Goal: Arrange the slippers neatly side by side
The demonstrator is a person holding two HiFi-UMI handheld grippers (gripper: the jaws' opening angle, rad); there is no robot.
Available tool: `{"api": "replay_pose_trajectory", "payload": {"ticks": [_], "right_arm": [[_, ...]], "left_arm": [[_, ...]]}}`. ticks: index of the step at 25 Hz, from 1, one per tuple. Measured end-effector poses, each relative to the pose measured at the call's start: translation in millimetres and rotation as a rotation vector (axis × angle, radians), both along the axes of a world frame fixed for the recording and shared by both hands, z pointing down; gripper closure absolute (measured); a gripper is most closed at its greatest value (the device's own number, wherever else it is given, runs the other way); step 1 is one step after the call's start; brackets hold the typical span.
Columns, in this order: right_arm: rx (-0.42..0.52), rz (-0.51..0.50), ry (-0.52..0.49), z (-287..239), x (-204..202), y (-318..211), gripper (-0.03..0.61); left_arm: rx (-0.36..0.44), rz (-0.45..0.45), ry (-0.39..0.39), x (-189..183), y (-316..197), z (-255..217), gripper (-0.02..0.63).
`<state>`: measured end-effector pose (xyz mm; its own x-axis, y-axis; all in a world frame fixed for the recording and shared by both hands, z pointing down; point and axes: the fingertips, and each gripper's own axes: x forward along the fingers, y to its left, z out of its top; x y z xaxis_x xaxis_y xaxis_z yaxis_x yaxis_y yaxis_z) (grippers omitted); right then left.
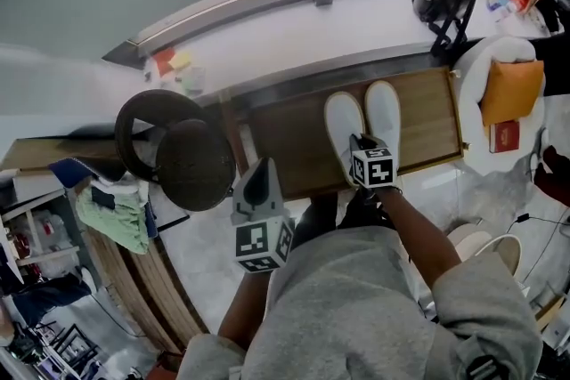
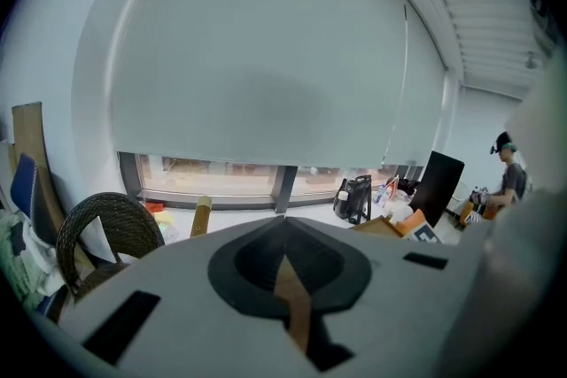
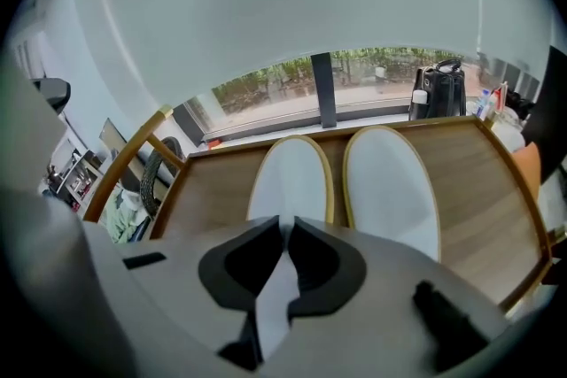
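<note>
Left slipper [image 1: 343, 125] and right slipper [image 1: 384, 109] lie on wooden top [image 1: 432, 125], side by side, nearly touching. Right gripper [image 1: 358, 141] jaws pinch left slipper heel. Left gripper [image 1: 259, 173] jaws together, empty, off to side. Line heels up level; keep toes parallel; let go softly, no drag.

White with yellow rim on each slipper [image 3: 292, 177]; brown wood grain across the tabletop [image 3: 478, 177]; dark brown weave on the wicker chair [image 1: 191, 163]; plain orange for the cushion [image 1: 511, 89]; pale green cloth [image 1: 116, 218].
</note>
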<state>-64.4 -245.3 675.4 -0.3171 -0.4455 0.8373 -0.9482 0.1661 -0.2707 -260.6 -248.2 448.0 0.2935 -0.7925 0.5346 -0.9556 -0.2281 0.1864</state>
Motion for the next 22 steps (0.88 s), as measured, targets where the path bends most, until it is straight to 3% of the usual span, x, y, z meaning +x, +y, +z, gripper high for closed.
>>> {"api": "replay_pose_trajectory", "payload": {"ticks": [4,17,22], "right_arm": [[-0.025,0.033,0.007,11,19,-2,0.538],[-0.037,0.125,-0.061,16,22,-12,0.538],[-0.024,0.062,-0.081,13,18,-13,0.537]], "left_arm": [[-0.002,0.008,-0.004,10,-1,-2,0.6],[-0.008,0.006,-0.032,13,0,-3,0.6],[-0.009,0.014,-0.027,20,0,-4,0.598]]}}
